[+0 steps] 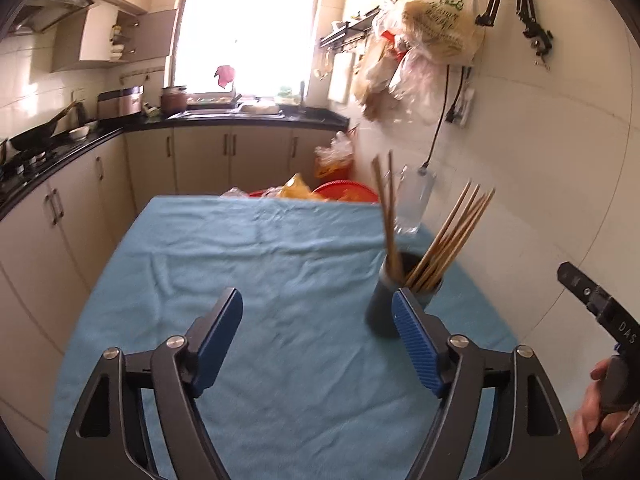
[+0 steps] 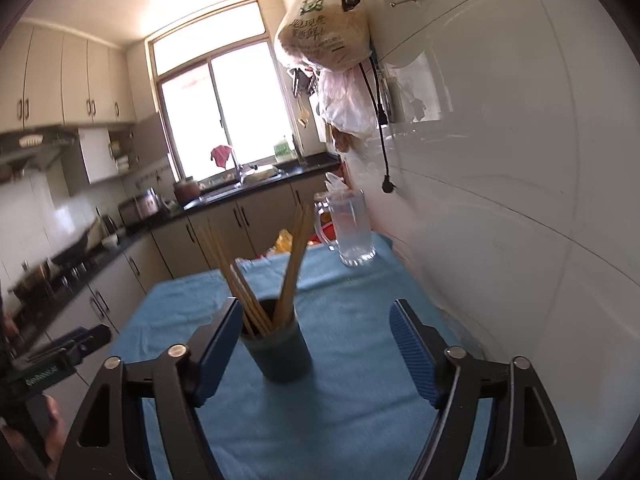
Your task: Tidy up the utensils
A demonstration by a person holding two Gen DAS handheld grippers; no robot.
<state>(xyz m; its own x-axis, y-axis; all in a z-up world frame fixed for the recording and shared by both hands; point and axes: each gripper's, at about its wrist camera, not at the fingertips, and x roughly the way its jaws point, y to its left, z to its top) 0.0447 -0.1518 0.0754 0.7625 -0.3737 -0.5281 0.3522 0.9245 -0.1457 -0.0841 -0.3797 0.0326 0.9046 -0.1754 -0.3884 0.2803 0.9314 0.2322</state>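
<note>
A dark blue cup point(image 1: 382, 304) point(image 2: 280, 350) holding several wooden chopsticks point(image 1: 448, 240) point(image 2: 292, 264) stands upright on the blue tablecloth point(image 1: 260, 280) point(image 2: 352, 360). My left gripper point(image 1: 318, 312) is open over bare cloth; the cup stands just beyond its right finger. My right gripper point(image 2: 316, 324) is open too, with the cup ahead of it by the left finger and no pad touching it. Nothing is held by either gripper. The right gripper's body and a hand point(image 1: 592, 412) show at the right edge of the left wrist view.
A clear glass mug point(image 2: 352, 232) point(image 1: 414, 204) stands at the table's far right by the tiled wall point(image 2: 520, 200). Plastic bags point(image 1: 436, 28) hang from wall hooks above. Orange and red items point(image 1: 320, 192) lie past the table's far edge. A black counter with cabinets point(image 1: 80, 184) runs on the left.
</note>
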